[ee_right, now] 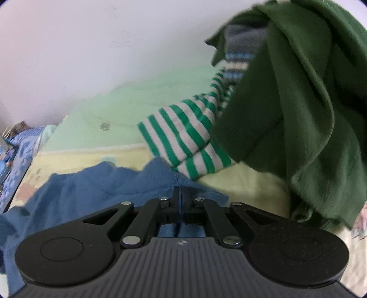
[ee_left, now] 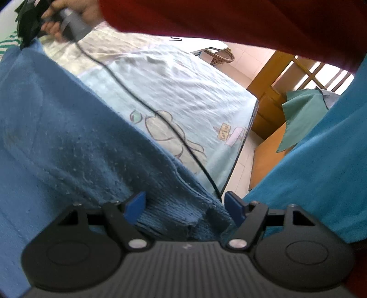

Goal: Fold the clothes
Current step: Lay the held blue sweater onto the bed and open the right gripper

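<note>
A blue knitted sweater (ee_left: 68, 137) lies spread on the bed. My left gripper (ee_left: 184, 206) stands open over its near hem, and the thick ribbed edge lies between the two blue pads (ee_left: 136, 206) without being pinched. In the left wrist view, at the far top left, a hand holds my right gripper (ee_left: 27, 23) at the sweater's far corner. In the right wrist view, that right gripper (ee_right: 180, 194) has its jaws pressed together on a raised fold of the blue sweater (ee_right: 103, 183).
A green-and-white striped garment (ee_right: 183, 137), a dark green garment (ee_right: 286, 114) and a blue striped one (ee_right: 238, 59) are piled by the wall. A black cable (ee_left: 142, 100) crosses the pale printed sheet (ee_left: 183, 87). A red sleeve (ee_left: 229, 20) hangs overhead. The bed's edge (ee_left: 243, 146) drops to the floor.
</note>
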Available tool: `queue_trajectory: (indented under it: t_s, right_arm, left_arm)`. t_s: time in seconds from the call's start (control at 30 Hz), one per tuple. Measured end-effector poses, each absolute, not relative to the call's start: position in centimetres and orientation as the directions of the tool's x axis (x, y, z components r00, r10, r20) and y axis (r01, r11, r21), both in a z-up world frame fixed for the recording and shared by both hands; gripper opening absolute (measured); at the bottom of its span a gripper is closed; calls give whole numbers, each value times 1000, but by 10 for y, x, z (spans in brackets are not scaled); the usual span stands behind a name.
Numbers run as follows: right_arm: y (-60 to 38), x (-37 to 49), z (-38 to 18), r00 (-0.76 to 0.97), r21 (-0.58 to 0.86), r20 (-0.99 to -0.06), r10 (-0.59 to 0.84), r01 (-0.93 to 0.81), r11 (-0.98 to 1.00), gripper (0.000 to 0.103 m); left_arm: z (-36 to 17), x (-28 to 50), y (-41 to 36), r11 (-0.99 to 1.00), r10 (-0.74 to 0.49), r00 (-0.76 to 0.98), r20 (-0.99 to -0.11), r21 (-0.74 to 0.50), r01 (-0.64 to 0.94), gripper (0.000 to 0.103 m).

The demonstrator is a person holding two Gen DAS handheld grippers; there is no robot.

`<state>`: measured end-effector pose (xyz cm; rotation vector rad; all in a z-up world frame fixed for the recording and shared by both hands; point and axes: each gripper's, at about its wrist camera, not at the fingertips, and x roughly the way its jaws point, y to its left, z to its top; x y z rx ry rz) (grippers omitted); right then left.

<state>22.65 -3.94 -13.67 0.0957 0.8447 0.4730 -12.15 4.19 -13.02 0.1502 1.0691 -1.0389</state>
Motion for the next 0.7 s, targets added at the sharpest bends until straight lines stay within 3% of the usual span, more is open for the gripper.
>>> queue_trajectory:
  t_s: [0.1,0.23,0.3,0.37,0.43,0.47,0.57,0.63,0.7]
  right_arm:
    - [-45,193,-114,530,269,-678,510,-467,842,10]
    - [-45,153,-117,394,289,-720,571,-578,763,14]
    - [-42,144,-130,399,242,-748,530,-579,779,14]
    - [-43,145,-139,448,209,-742,498,-552,807,1]
    - [-49,146,-137,458,249,-728,510,-517,819,5]
    - [-55,142,-132,449,287,-717,533,-507,813,13]
    - [-69,116,-121,364,347,-718,594,-553,758,13]
    - [-72,100,-129,355,303,-750,558,-566,767,13]
    - [-76,91,-136,368,269,-757,539,-577,771,5]
  left_arm:
    - [-118,-117,47,542,-648,113,-753,-353,762,67]
    - [-117,-107,47,551,-660,136,-739,-353,756,67]
    - [-126,-101,43,566,-638,128,-759,-349,747,67]
    - [-135,-102,39,576,-617,125,-777,-338,745,67]
    - [-133,-107,38,571,-612,134,-779,-319,757,70]
    - [-132,-108,38,571,-608,134,-783,-314,759,70]
    - [-132,-113,40,575,-601,139,-787,-304,760,70]
    - [-135,-116,40,582,-598,145,-788,-302,755,73]
    - [-136,-118,38,587,-599,151,-787,-303,751,74]
